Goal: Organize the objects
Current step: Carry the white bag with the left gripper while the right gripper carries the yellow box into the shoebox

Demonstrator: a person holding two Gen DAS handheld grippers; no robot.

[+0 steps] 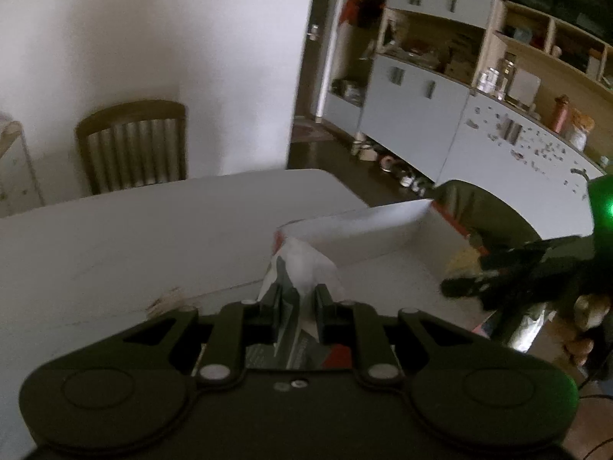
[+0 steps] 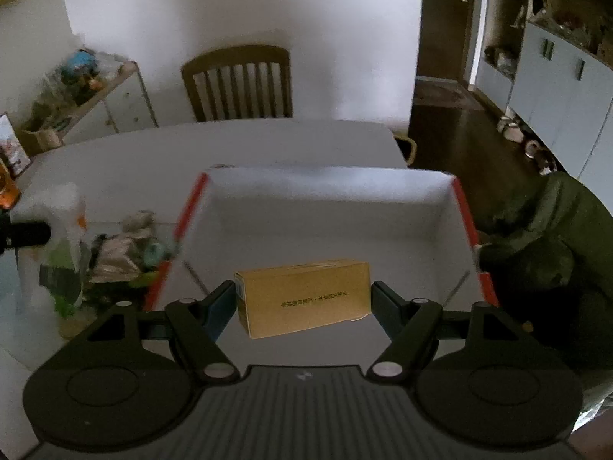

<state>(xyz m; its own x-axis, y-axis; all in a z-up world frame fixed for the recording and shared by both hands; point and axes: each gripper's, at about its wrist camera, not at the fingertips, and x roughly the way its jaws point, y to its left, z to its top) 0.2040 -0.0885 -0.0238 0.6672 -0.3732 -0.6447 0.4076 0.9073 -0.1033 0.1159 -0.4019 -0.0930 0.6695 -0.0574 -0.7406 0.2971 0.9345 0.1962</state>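
Clamping a crumpled white-and-grey plastic packet [image 1: 297,291] with red print, the left gripper [image 1: 299,299] sits at the lower centre of the left wrist view, jaws drawn together on it. Behind it, at centre right, stands the large white open box with red edges [image 1: 367,230] on the white table [image 1: 134,237]. In the right wrist view, the right gripper [image 2: 302,299] holds a small tan cardboard carton [image 2: 306,297] at frame centre, one finger on each end, above the box interior. Loose packets [image 2: 118,253] lie at left, beside the box. A wooden slatted chair [image 2: 237,84] stands beyond the table.
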